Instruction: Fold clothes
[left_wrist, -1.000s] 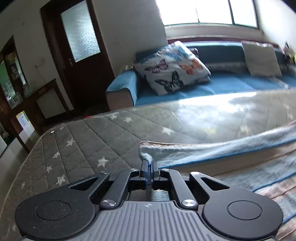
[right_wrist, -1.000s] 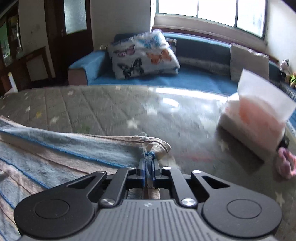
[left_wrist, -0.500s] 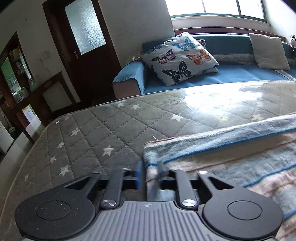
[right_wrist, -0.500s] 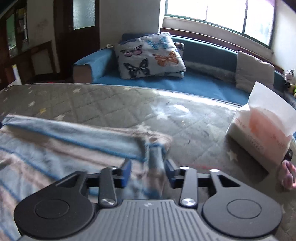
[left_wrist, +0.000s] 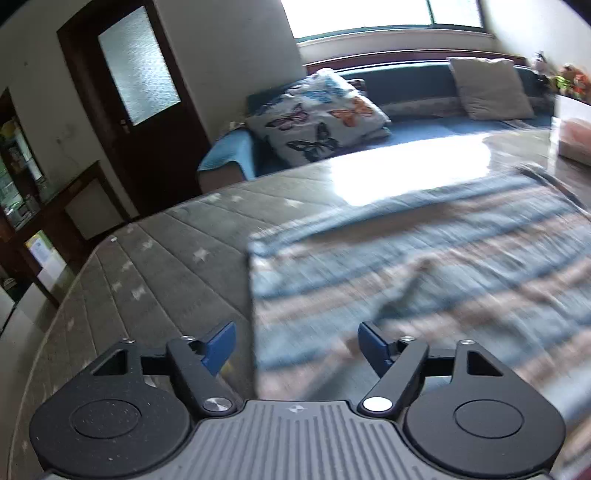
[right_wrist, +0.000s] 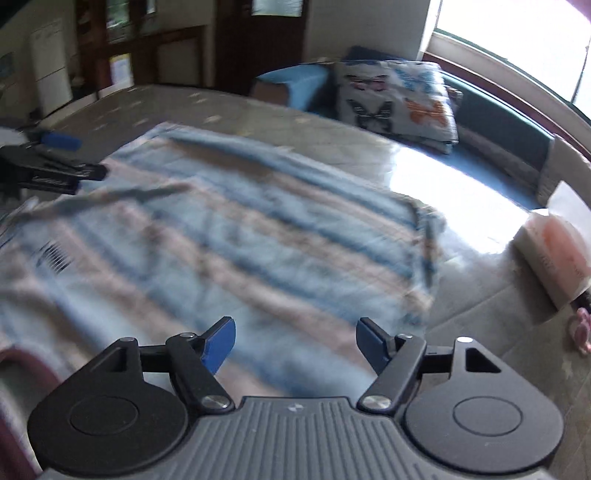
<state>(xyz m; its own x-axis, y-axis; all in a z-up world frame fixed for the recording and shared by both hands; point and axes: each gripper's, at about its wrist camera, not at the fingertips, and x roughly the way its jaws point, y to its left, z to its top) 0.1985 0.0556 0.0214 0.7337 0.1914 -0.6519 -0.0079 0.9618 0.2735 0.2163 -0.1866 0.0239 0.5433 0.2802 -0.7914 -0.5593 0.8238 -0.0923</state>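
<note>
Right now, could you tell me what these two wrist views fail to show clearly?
- Striped cloth: motion blur in both views smears its weave and folds, and its near edge is hidden behind the gripper bodies.
- Tissue pack: cut off by the right frame edge in both views.
- Items on the far sill, left wrist view: too small and blurred to identify.

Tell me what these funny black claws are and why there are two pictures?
Each picture comes from a little camera riding on a hand-held grabber; a person carries one in each hand. One picture looks along the left gripper, the other along the right gripper. The black arms with blue fingertips are its two fingers. In front lies a blue and beige striped cloth, blurry, spread on a grey quilted mattress with white stars. Both sets of jaws are opening, and nothing is pinched between them.
</note>
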